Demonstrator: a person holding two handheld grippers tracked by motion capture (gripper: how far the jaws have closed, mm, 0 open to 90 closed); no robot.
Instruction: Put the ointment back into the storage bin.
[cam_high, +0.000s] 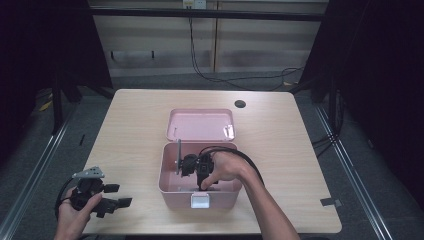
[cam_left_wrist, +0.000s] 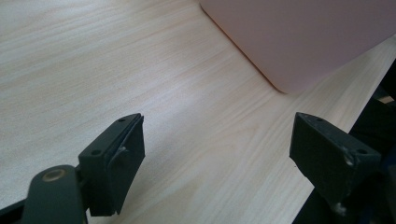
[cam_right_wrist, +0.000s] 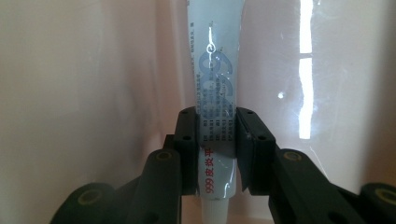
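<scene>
The left tool (cam_high: 112, 196) idles wide apart at the table's (cam_high: 280, 150) near left corner. The pink box (cam_high: 172, 192) sits near the front edge; inside it, the right tool (cam_right_wrist: 217, 140) clenches a white tube (cam_right_wrist: 215, 70). Best lower it flat before letting go.

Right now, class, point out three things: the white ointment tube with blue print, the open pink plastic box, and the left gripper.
white ointment tube (cam_right_wrist: 215, 93), right gripper view, printed body above the jaws.
pink plastic box (cam_high: 170, 192), high view, front wall.
left gripper (cam_left_wrist: 217, 154), left gripper view, between open fingertips.
</scene>
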